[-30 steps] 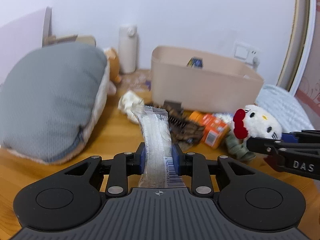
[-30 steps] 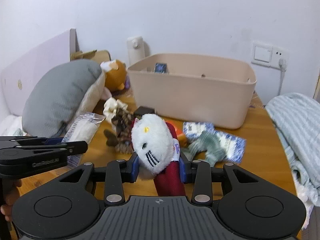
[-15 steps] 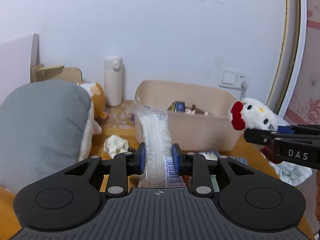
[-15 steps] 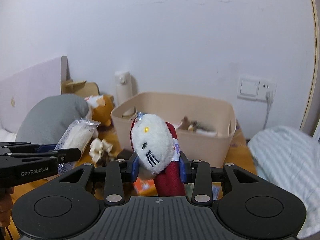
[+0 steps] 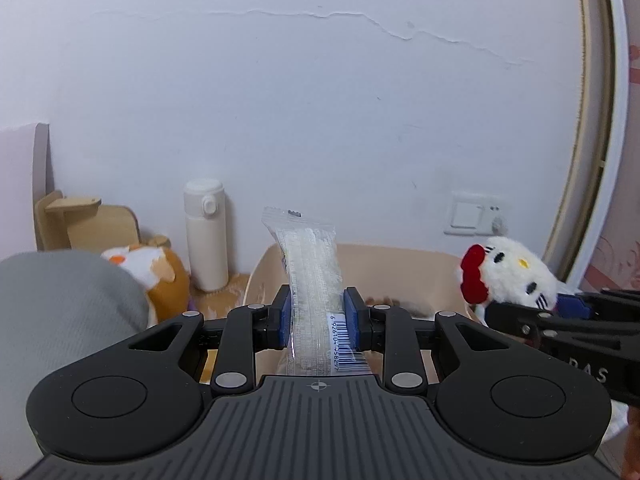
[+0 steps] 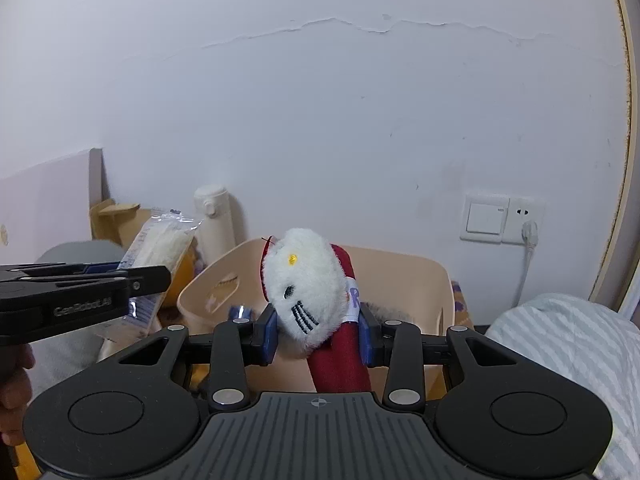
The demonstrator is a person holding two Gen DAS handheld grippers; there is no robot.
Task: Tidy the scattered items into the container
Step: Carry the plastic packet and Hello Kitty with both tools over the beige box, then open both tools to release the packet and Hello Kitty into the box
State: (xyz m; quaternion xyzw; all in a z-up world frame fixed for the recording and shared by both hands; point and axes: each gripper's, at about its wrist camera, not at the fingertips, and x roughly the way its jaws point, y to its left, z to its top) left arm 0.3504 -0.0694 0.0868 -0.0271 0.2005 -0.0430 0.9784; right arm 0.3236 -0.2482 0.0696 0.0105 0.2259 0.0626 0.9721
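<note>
My left gripper (image 5: 318, 320) is shut on a clear plastic snack packet (image 5: 310, 268) that stands up between its blue pads, held in front of the beige container (image 5: 400, 266). My right gripper (image 6: 318, 334) is shut on a white Hello Kitty plush (image 6: 304, 292) with a red body, held over the near side of the container (image 6: 408, 272). The plush also shows at the right of the left wrist view (image 5: 508, 276). The packet shows in the right wrist view (image 6: 160, 252), in the left gripper at the left. Some items lie inside the container, mostly hidden.
A grey cushion (image 5: 60, 312) and an orange-and-white plush (image 5: 156, 276) lie at the left. A white flask (image 5: 206, 232) stands by the wall. A wooden stand (image 5: 88, 224) is behind the cushion. A striped blanket (image 6: 560, 352) lies at the right, below a wall socket (image 6: 500, 220).
Both grippers have risen and moved forward toward the container, each still holding its item. The table items have dropped out of view.
</note>
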